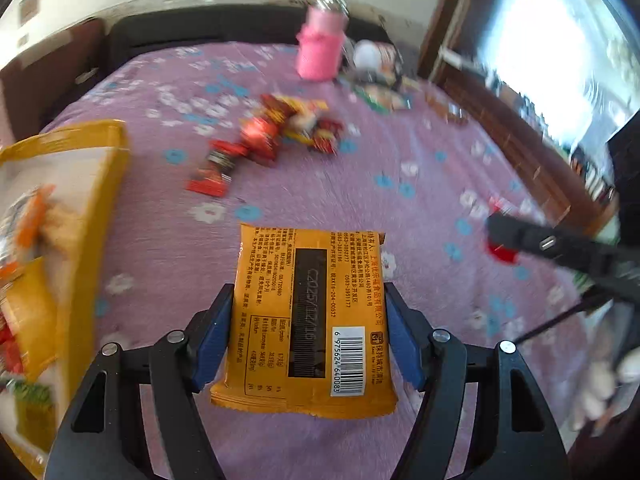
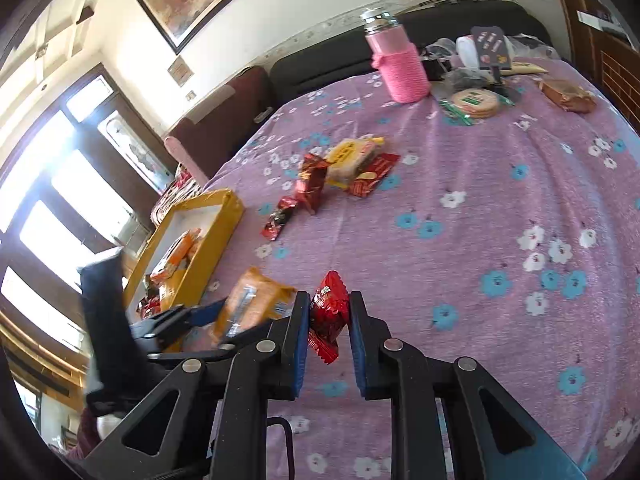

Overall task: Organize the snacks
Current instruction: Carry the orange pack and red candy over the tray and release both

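Note:
My left gripper [image 1: 308, 300] is shut on an orange snack packet [image 1: 308, 312], back side with barcode facing up, held above the purple cloth. The packet also shows in the right wrist view [image 2: 256, 304]. My right gripper [image 2: 329, 300] is shut on a small red wrapped candy [image 2: 328, 316]. A yellow box [image 1: 92, 184] with several snacks inside sits at the left; it also shows in the right wrist view [image 2: 208, 240]. A heap of loose red and yellow snacks [image 1: 276, 136] lies mid-table, also seen from the right wrist [image 2: 344, 172].
A pink-sleeved bottle [image 2: 400, 64] stands at the far side. Beside it lie a round biscuit pack [image 2: 476, 104], a brown packet [image 2: 568, 96] and other clutter. The table is covered with a purple flowered cloth [image 2: 500, 220]. A dark sofa runs behind.

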Motion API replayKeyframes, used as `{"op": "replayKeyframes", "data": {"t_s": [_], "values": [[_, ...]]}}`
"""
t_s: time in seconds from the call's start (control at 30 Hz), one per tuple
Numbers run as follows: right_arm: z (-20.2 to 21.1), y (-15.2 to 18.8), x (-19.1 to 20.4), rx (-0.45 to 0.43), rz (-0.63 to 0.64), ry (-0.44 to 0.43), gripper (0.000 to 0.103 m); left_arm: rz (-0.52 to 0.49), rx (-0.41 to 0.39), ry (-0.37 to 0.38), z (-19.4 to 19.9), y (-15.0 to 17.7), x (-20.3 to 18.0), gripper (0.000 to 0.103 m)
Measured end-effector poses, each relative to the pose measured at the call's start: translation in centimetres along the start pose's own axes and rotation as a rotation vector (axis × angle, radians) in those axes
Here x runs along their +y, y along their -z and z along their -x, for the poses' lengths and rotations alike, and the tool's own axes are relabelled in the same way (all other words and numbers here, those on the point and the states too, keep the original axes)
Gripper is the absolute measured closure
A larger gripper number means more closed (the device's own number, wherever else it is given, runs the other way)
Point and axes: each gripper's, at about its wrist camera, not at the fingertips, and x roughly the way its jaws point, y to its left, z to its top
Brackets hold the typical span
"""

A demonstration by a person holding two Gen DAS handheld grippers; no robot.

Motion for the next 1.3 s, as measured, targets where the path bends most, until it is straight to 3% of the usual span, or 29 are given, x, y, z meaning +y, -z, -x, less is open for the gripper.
{"op": "replayKeyframes", "data": {"t_s": [0.13, 0.27, 0.47, 0.57, 0.93, 1.3], "values": [[-1.0, -0.1, 2.5, 0.019, 0.044, -0.012, 0.084, 0.097, -0.084, -0.047, 4.7, 0.2, 4.0, 0.033], [-2.8, -0.4, 6.3, 0.045, 0.104, -0.043, 0.084, 0.168, -0.144, -0.163, 8.0, 0.9, 8.8, 0.033], [-6.4, -0.9, 13.2, 0.098, 0.204, -0.110, 0.084, 0.289, -0.172, -0.294, 10.8, 3.8, 16.1, 0.033], [-9.1, -0.8, 16.9, 0.138, 0.253, -0.139, 0.084, 0.354, -0.167, -0.308, 10.9, 4.8, 19.1, 0.033], [-19.5, 0.5, 26.8, 0.317, 0.320, -0.203, 0.084, 0.415, -0.126, -0.327, 9.4, 4.6, 25.0, 0.033], [-24.3, -1.4, 29.1, 0.321, 0.306, -0.150, 0.083, 0.414, -0.162, -0.289, 9.8, 4.5, 24.9, 0.033]]}}
